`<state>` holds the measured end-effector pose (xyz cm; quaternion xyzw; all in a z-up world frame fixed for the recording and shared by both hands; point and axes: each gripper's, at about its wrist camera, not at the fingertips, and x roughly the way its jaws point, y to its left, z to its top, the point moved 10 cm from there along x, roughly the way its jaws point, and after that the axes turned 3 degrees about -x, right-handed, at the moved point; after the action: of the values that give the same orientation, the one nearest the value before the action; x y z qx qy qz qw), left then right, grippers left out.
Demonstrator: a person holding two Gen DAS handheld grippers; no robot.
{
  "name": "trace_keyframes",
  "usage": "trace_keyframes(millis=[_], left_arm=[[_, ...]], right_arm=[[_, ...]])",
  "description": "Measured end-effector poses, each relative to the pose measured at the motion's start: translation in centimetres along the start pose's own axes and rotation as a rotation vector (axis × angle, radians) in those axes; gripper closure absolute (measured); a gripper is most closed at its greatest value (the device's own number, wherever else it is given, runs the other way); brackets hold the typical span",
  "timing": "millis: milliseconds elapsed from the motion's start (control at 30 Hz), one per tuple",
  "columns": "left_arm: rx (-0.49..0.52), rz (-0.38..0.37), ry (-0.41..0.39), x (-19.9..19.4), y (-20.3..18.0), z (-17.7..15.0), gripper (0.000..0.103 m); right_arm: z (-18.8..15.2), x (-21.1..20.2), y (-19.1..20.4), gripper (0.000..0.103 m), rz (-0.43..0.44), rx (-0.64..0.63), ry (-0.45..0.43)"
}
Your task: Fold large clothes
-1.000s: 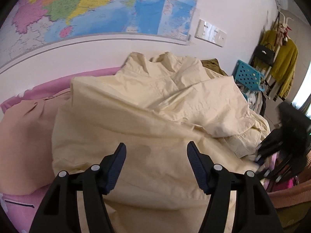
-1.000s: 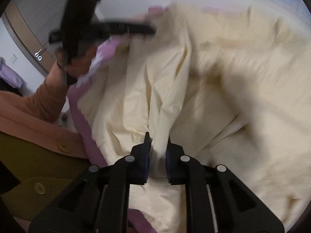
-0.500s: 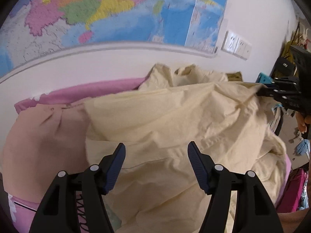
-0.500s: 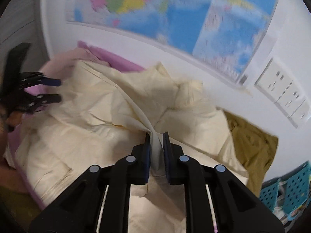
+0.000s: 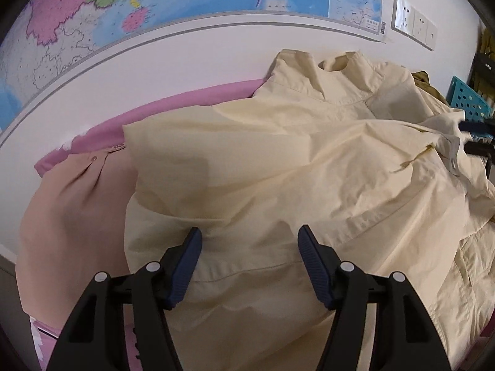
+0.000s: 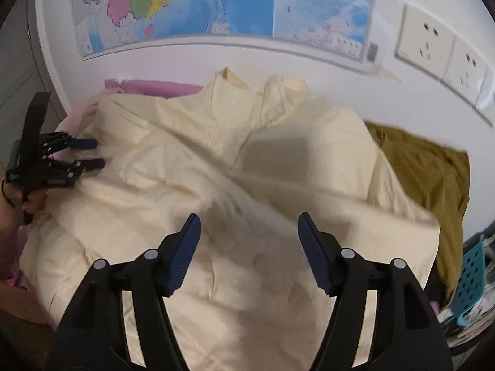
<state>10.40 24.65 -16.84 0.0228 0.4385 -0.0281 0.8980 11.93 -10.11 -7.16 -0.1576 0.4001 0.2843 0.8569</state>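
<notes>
A large pale yellow jacket (image 5: 278, 170) lies crumpled on the pink bed, collar toward the wall. It also fills the right wrist view (image 6: 216, 170). My left gripper (image 5: 249, 247) is open and empty just above the jacket's near left part. My right gripper (image 6: 249, 238) is open and empty over the jacket's right side, where the cloth below is blurred. The left gripper shows at the left edge of the right wrist view (image 6: 89, 153), open beside the jacket's edge. The right gripper's fingertips (image 5: 476, 126) show at the right edge of the left wrist view.
A peach garment (image 5: 77, 210) lies left of the jacket on the pink sheet (image 5: 185, 102). An olive garment (image 6: 433, 167) lies to the right. A blue perforated basket (image 6: 470, 278) stands off the bed's right. A map (image 5: 185, 0) and sockets (image 6: 433, 46) are on the wall behind.
My right gripper has opened and let go of the jacket fold it held; the cloth has dropped onto the pile. My left gripper stays open and has moved a little over the jacket.
</notes>
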Motion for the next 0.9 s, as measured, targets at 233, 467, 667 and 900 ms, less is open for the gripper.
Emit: trace_keyframes(millis=[233,467,667,900], left_arm=[[0.004,0.021,-0.019,-0.3,-0.9,0.5,0.04],[0.037,-0.142,-0.095,-4.5,-3.8,0.5,0.05],[0.126,-0.218,0.017,-2.6,-6.9,-2.4,0.058],[0.098,-0.149,0.083,0.2,-5.8,-3.2,0.057]], right_arm=[[-2.5,3.6,-0.6,0.083,-0.007,0.057,0.091],[-1.0,0.8,-1.6,0.102,-0.011,0.114,-0.027],[-1.3,0.5,-2.8,0.01,-0.073,0.125,-0.044],[-3.0,4.2,-3.0,0.061,-0.047,0.128,0.049]])
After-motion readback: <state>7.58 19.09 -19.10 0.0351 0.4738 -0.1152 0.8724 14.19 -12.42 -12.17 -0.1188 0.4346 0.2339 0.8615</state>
